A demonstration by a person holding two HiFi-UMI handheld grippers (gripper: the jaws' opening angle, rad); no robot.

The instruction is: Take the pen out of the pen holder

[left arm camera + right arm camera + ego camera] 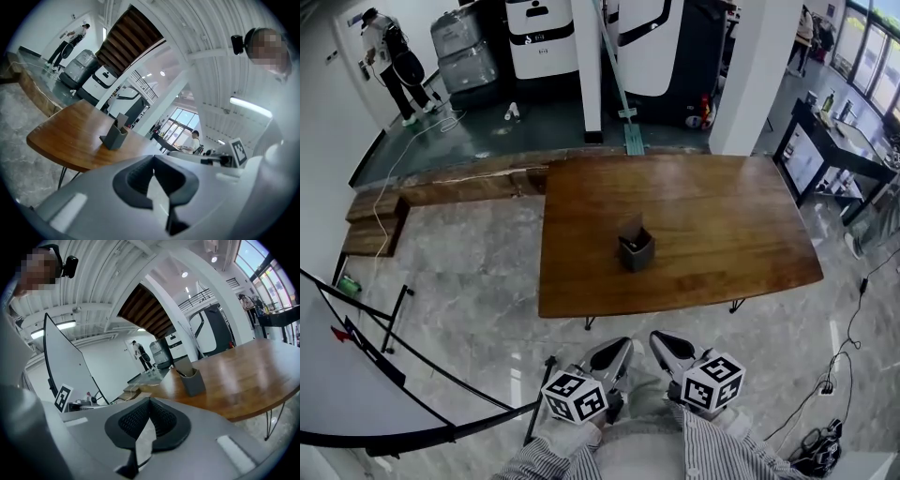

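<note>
The slim dark pen (180, 372) sits well ahead in the grey square plastic pen holder (635, 249), at the middle of the brown wooden table (722, 216). Step closer first, then open your left gripper (615, 351) and right gripper (671, 345), both clenched empty, before reaching. Only the pen's slanted top shows above the rim.

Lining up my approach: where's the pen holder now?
Head view: the pen holder stands near the middle of the wooden table, ahead of the left gripper and right gripper.

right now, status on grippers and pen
Left gripper shut, empty. Right gripper shut, empty. Pen in pen holder on table, untouched. Nothing in the way.
</note>
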